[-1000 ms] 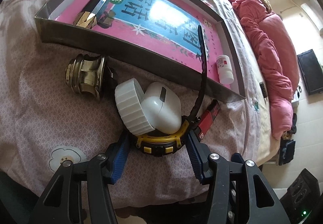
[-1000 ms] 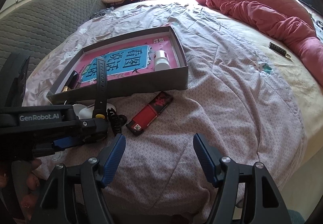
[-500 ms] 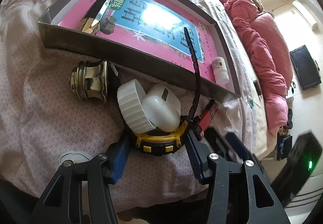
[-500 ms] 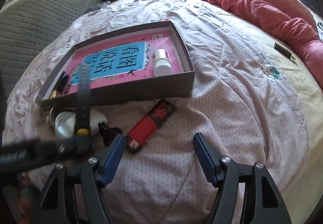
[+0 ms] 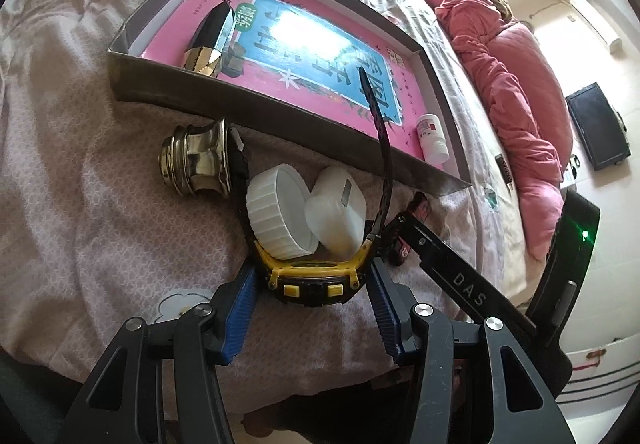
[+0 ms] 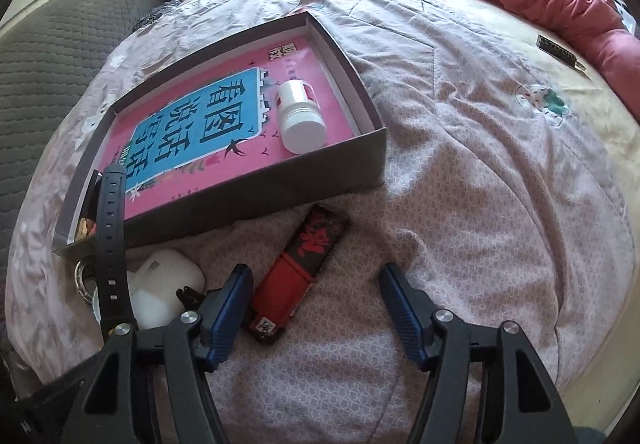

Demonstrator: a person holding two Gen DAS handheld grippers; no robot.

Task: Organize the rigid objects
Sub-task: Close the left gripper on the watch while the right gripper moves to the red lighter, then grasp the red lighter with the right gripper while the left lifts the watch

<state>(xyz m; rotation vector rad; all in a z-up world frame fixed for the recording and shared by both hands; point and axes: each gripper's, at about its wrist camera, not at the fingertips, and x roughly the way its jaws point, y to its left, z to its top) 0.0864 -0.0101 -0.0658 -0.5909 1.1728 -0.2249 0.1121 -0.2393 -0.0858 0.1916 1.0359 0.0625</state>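
Yellow-black watch [image 5: 310, 280], pink-blue book [image 5: 320, 59], red-black lighter [image 6: 298, 276]

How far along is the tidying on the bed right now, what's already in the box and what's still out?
Done: the pill bottle and a black-and-gold item lie in the box. In hand: the left gripper clamps the yellow watch; the right gripper, jaws just narrowing, is open over the red-and-black lighter. Left out: white cap, white case, brass fitting.

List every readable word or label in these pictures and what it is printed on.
"DAS": white letters on the right claw's black arm.
"看图说话": large characters on the pink book in the box.
Red and black lighter: stylised red character, unreadable.
White bottle label: too small.
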